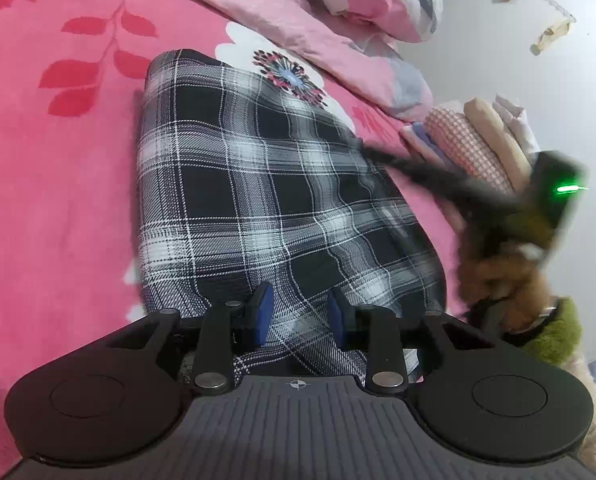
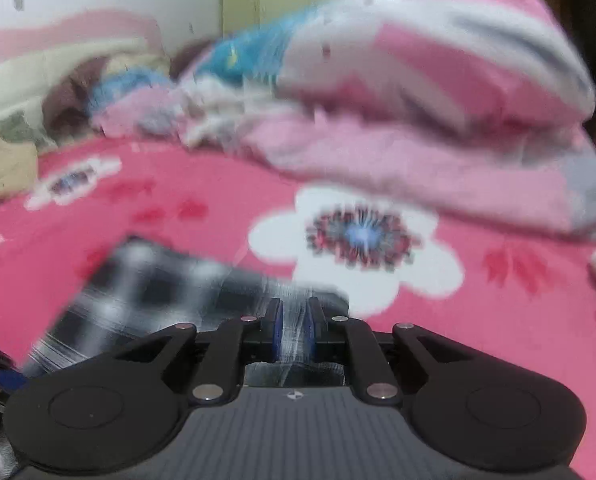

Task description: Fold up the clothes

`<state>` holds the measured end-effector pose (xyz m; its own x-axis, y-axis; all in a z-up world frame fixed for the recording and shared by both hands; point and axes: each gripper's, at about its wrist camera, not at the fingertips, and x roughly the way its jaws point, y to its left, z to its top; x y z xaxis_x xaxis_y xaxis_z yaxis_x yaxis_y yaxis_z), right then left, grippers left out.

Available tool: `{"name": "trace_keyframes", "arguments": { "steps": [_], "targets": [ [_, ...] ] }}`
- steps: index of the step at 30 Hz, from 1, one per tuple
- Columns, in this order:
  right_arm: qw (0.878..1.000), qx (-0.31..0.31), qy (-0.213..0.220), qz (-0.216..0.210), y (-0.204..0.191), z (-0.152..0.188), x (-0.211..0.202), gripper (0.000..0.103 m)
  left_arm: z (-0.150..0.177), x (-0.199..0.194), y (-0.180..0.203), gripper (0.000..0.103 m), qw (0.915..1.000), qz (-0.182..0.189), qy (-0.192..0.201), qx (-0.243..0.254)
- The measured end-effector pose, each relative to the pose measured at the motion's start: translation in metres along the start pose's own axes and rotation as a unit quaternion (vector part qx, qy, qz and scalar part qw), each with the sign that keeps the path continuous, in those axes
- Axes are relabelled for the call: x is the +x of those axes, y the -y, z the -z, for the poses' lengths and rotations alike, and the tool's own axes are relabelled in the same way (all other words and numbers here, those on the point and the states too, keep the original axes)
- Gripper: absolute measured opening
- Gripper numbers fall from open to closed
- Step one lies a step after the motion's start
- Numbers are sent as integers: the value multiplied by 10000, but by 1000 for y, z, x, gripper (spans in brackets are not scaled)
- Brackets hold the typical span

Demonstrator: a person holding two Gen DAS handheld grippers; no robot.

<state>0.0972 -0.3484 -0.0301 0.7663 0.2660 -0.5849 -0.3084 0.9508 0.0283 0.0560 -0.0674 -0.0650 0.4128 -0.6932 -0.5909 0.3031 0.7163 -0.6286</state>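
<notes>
Pink floral bedding [image 1: 38,208] is my work surface, with a rumpled quilt [image 1: 298,12] heaped at its far side against a pale wall. My left gripper [image 1: 298,316] has its blue pads [image 1: 263,312] spread fairly wide, and the plaid garment [image 1: 258,184] runs up between them; they straddle the cloth without pinching it, as far as I can see. My right gripper [image 2: 294,330] is nearly closed, its pads [image 2: 277,332] squeezing a light strip of the same plaid fabric, though that view is badly smeared. In the left view the right gripper [image 1: 368,151] reaches in at the garment's right edge. The garment lies on the bed as a narrow, long panel, so I judge at least one lengthwise fold is in. It still needs folding across its length. Just beyond it sits a stack [image 1: 474,140] of folded clothes, probably where this piece goes when finished.
</notes>
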Motion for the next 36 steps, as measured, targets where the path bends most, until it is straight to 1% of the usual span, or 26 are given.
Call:
{"name": "trace_keyframes", "arguments": {
  "steps": [3, 4, 7, 10, 11, 12, 14, 15, 16, 17, 19, 20, 21, 22, 23, 25, 27, 28, 30, 32, 34, 36],
  "targets": [
    [9993, 315, -207, 22, 10, 11, 20, 13, -2, 1, -3, 30, 9999, 55, -18, -88],
    [9990, 396, -198, 67, 11, 9, 18, 13, -2, 1, -4, 30, 9999, 66, -21, -105],
    [9988, 380, 81, 285, 6, 1, -22, 13, -3, 1, -5, 30, 9998, 86, -23, -160],
    [9978, 560, 366, 40, 2, 10, -74, 13, -4, 1, -7, 30, 9997, 93, -21, -216],
    [9974, 590, 397, -61, -1, 14, -86, 13, -4, 0, -6, 30, 9997, 86, -18, -224],
    [9977, 588, 305, -107, -4, 20, -87, 13, -4, 0, -6, 30, 9997, 72, -15, -228],
    [9984, 563, -23, -96, -10, 39, -78, 13, -3, 0, -6, 30, 9998, 35, -14, -211],
    [9982, 589, -99, -75, -10, 51, -72, 14, -3, 0, -6, 30, 9998, 19, -20, -195],
    [9978, 650, -97, -41, -9, 63, -64, 17, -3, 0, -5, 29, 9999, -4, -34, -163],
    [9969, 778, -96, -31, -6, 67, -64, 17, -3, 0, -4, 29, 9999, -27, -47, -131],
    [9940, 1092, -16, -36, -1, 58, -79, 17, -4, -2, -2, 30, 9999, -77, -73, -45],
    [9938, 1099, 159, -64, -1, 54, -94, 18, -4, -4, -1, 29, 9999, -104, -87, 7],
    [9938, 1037, 344, -186, -3, 53, -110, 17, -5, -6, 0, 29, 9998, -132, -101, 61],
    [9934, 990, 463, -337, -7, 54, -122, 17, -5, -9, 1, 29, 9997, -169, -118, 132],
    [9931, 964, 481, -473, -10, 57, -129, 17, -6, -12, 2, 29, 9995, -209, -137, 205],
    [9952, 797, 208, -534, -19, 73, -125, 17, -7, -18, 4, 29, 9986, -327, -180, 386],
    [9971, 654, -250, -308, -27, 95, -104, 17, -8, -26, 4, 29, 9974, -467, -184, 521],
    [9973, 636, -288, -210, -29, 100, -102, 17, -8, -31, 4, 29, 9967, -536, -182, 584],
    [9979, 626, -159, -104, -33, 96, -112, 17, -9, -44, 2, 30, 9956, -671, -116, 643],
    [9982, 560, 103, -167, -40, 91, -128, 18, -7, -56, -1, 30, 9938, -817, -76, 756],
    [9976, 497, 364, -327, -48, 88, -143, 18, 0, -58, -1, 31, 9907, -941, -221, 958],
    [9981, 310, 306, -446, -58, 94, -136, 18, 9, -56, -1, 31, 9877, -1001, -377, 1143]
  ]
}}
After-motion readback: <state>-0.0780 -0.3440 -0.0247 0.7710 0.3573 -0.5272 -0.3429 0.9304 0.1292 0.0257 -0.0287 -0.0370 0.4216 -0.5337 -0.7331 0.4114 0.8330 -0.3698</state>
